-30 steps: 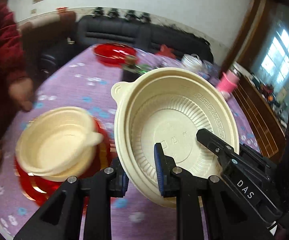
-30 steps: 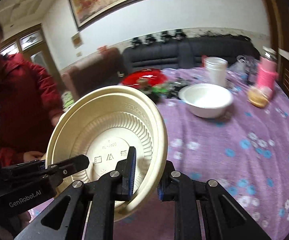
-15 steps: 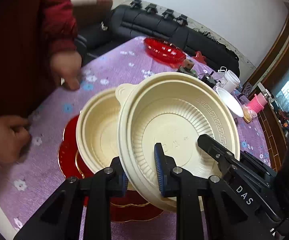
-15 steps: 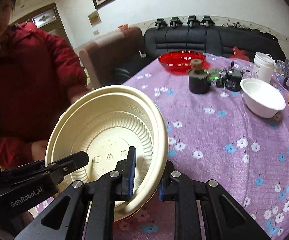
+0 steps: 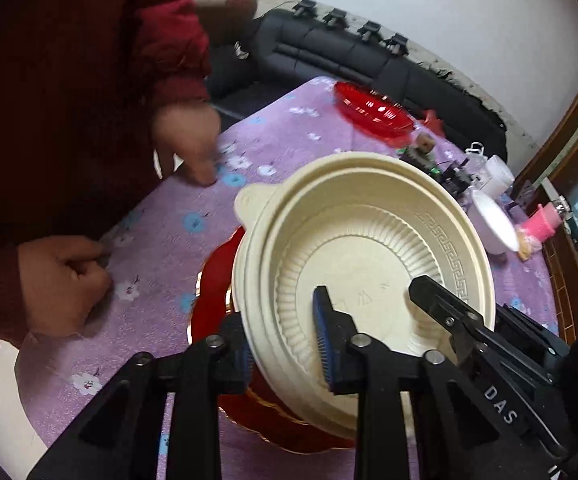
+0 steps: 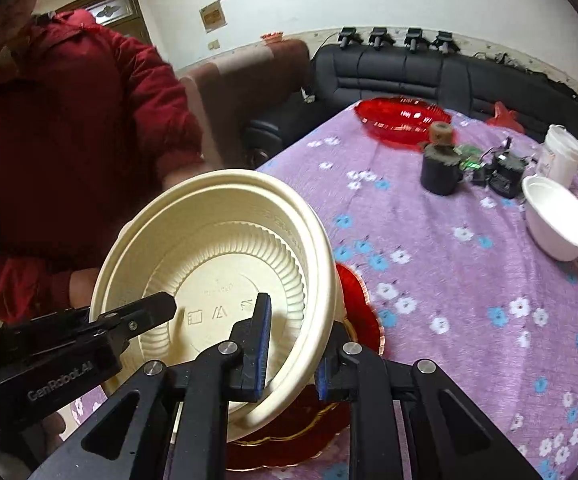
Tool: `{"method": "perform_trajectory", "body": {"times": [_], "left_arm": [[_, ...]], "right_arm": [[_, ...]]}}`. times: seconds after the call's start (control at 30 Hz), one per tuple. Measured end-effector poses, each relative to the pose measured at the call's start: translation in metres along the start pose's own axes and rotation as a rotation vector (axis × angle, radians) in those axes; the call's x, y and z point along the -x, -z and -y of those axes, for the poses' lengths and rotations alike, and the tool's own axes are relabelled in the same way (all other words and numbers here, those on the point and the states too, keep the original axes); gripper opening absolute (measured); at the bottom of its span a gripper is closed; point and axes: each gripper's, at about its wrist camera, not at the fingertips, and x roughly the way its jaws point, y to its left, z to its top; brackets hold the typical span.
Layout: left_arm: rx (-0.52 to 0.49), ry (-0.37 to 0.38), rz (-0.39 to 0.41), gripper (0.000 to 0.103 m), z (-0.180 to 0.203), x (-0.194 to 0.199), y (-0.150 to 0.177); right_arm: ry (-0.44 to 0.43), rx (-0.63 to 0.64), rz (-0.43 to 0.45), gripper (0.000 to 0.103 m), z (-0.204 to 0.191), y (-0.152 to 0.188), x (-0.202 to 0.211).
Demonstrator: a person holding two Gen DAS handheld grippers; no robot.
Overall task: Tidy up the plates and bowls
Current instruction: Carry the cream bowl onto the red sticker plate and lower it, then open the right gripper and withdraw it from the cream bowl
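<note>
A large cream plastic bowl (image 5: 361,264) is gripped on opposite sides of its rim by both claws and held tilted just above a red plate (image 5: 213,292) near the close edge of the purple flowered surface (image 6: 469,280). The left claw (image 5: 285,344) is pinched on the rim with one blue pad inside the bowl and one outside; the right claw (image 6: 293,356) is pinched on the rim the same way. A second cream rim is seen directly beneath the held bowl's rim, so a matching bowl appears to be under it, though whether the two are already nested or only overlapping cannot be told. To do the stacking well, the held bowl should be levelled, centred over the lower one with the rim tabs lined up, lowered evenly by both claws together, and released only once it is felt to be seated, so the red plate is not pushed toward the edge. A bystander in a red jacket (image 6: 73,128) is stood close at the surface's edge with a hand (image 5: 185,140) resting near the plate, and should be kept clear of. The lower bowl's body and most of the red plate are hidden behind the held bowl. A white bowl (image 6: 561,220) and a red dish (image 6: 401,118) farther back are left untouched; small dark items near them are too blurred to identify.
</note>
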Motion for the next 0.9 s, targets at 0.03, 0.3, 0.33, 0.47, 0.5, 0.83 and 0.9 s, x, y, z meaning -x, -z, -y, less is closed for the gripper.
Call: {"method": "perform_trajectory", "body": {"times": [0.03,0.3,0.33,0.47,0.5,0.83,0.9], "left_arm": [[0.003,0.011,-0.003,0.034,-0.002,-0.001,0.001],[-0.021,0.007,0.096,0.07,0.002,0.018,0.001],[-0.031,0.0,0.119,0.07,0.002,0.022,0.0],[-0.038,-0.04,0.181,0.071,-0.002,0.034,-0.005],[-0.026,-0.026,0.184,0.071,-0.004,0.036,-0.005],[-0.028,0.008,0.214,0.077,0.009,0.068,0.009],[-0.06,-0.014,0.226,0.077,0.021,0.076,0.017]], "right_arm": [[-0.006,-0.001,-0.004,0.02,-0.001,0.001,-0.002],[0.007,0.004,0.015,0.034,-0.002,0.009,-0.009],[0.029,0.02,0.031,0.035,-0.004,0.01,-0.007],[0.105,0.1,0.078,0.035,-0.011,0.012,-0.002],[0.107,0.106,0.083,0.037,-0.011,0.011,-0.002],[0.096,0.053,0.244,0.062,0.002,0.009,0.04],[0.072,0.04,0.258,0.063,0.009,0.015,0.051]]}}
